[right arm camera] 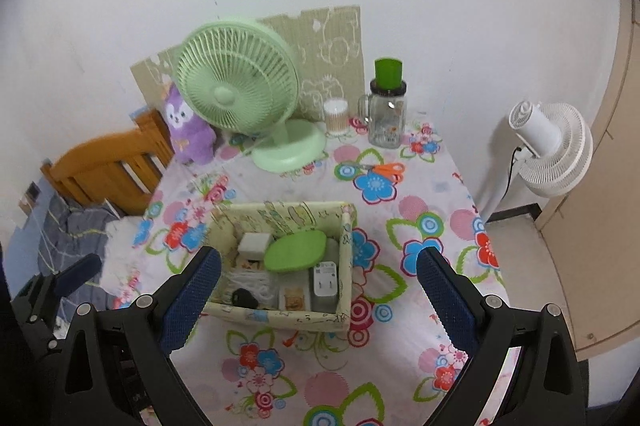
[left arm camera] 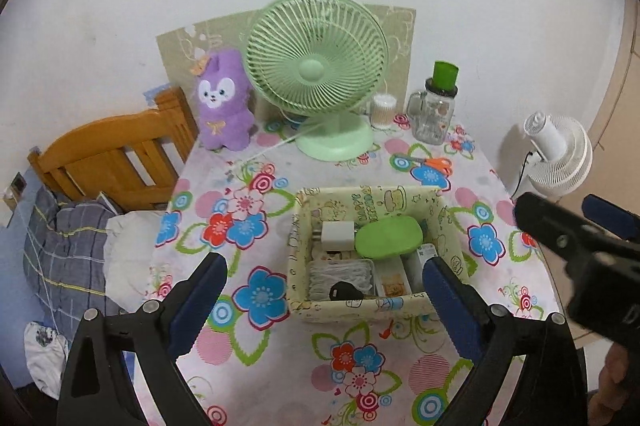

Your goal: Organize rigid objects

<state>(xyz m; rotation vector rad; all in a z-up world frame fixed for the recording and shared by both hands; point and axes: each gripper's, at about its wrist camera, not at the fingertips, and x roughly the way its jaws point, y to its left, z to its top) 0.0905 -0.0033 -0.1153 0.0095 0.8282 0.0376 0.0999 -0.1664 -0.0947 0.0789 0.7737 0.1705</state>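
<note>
Right wrist view shows me both grippers, left gripper (left arm camera: 325,268) and right gripper (right arm camera: 319,266), spread empty above the box (right arm camera: 346,266), whose light, stiff orange scissors (right arm camera: 385,170) I'd pinch at the handles.

A green fan (left arm camera: 316,74) stands at the back of the flowered desk (left arm camera: 248,218), purple plush toy (left arm camera: 222,102) beside it; white fan (left arm camera: 556,154) on the floor

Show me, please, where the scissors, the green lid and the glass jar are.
scissors (right arm camera: 386,170): right wrist view, on the orange handles.
green lid (left arm camera: 388,238): left wrist view, middle of its top.
glass jar (right arm camera: 386,122): right wrist view, on the clear body.
</note>
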